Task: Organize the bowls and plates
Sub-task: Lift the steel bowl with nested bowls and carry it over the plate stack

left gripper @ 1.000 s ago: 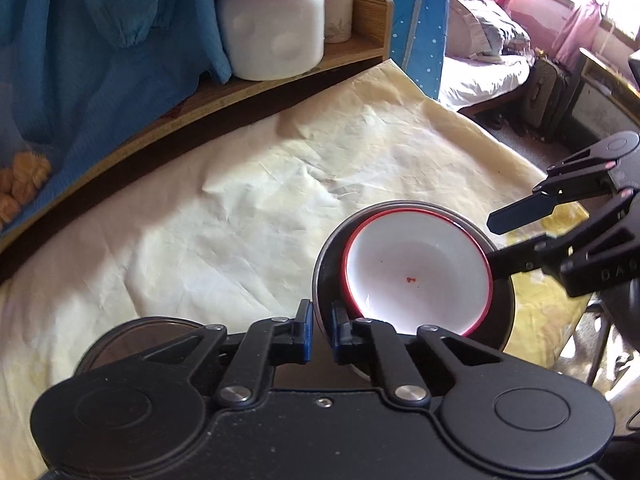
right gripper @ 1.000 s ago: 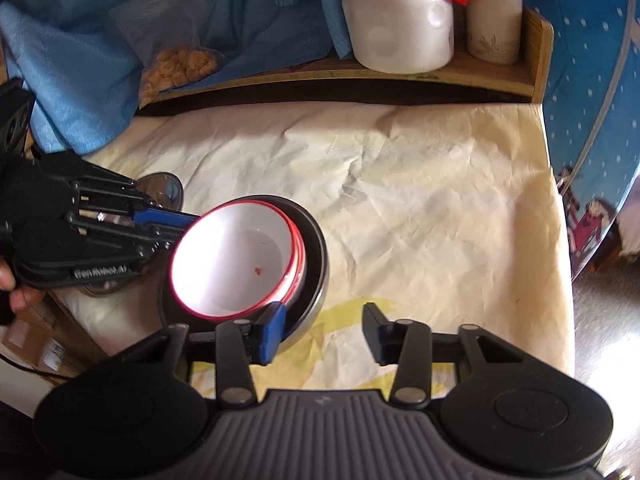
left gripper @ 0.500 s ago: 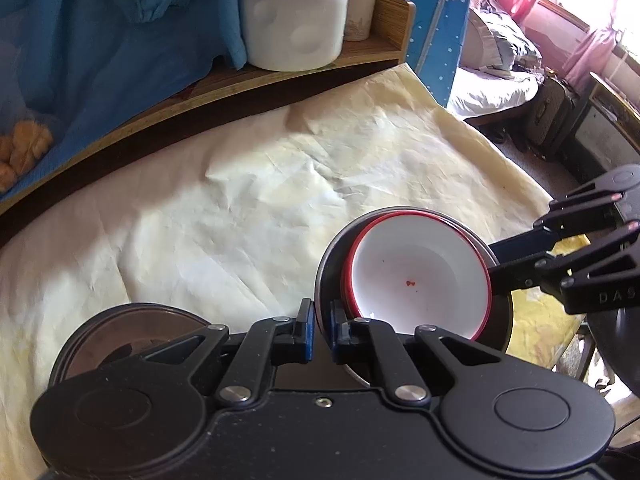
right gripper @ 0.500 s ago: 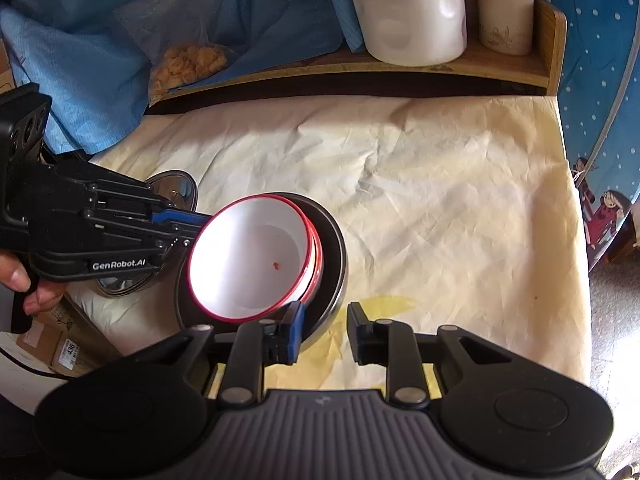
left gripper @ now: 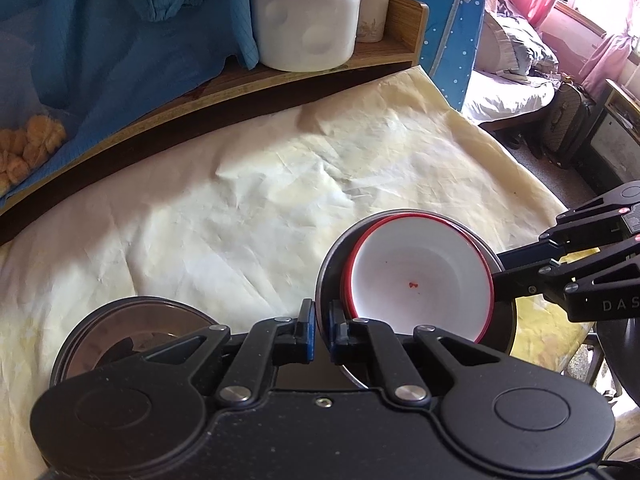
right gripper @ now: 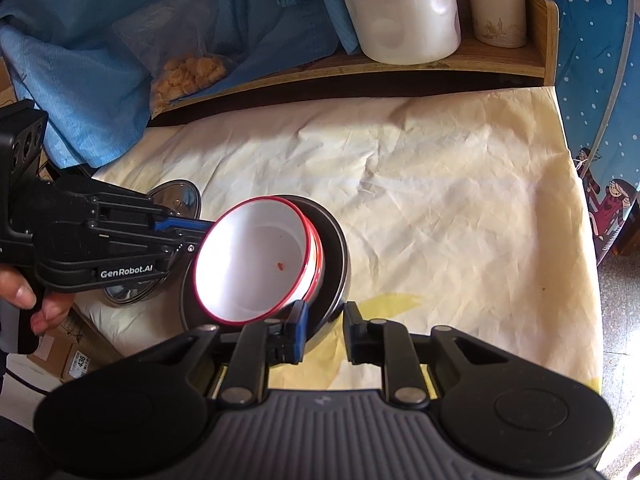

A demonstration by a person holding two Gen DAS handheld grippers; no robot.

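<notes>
A dark metal bowl [left gripper: 330, 268] [right gripper: 336, 264] sits near the front edge of the cream-covered table. Two nested white bowls with red rims [left gripper: 416, 280] [right gripper: 248, 264] lie tilted inside it. My left gripper [left gripper: 320, 320] [right gripper: 200, 232] is shut on the dark bowl's rim at one side. At the opposite side my right gripper [right gripper: 325, 328] [left gripper: 498, 270] straddles the rim, one finger inside and one outside. Its jaws are closing, and a gap still shows beside the wall.
A shiny round steel plate or lid [left gripper: 132, 332] [right gripper: 180, 200] lies beside the bowl, by the left gripper. A wooden shelf [right gripper: 500, 64] at the back carries a white jug [right gripper: 404, 16] and a cup [right gripper: 496, 8]. Blue cloth and a snack bag [right gripper: 188, 76] sit back left. Bare cloth [right gripper: 440, 208] stretches behind the bowl.
My right gripper's jaws have narrowed from wide apart to close around the dark bowl's rim. The left gripper has stayed shut on the rim and the bowls have not shifted.
</notes>
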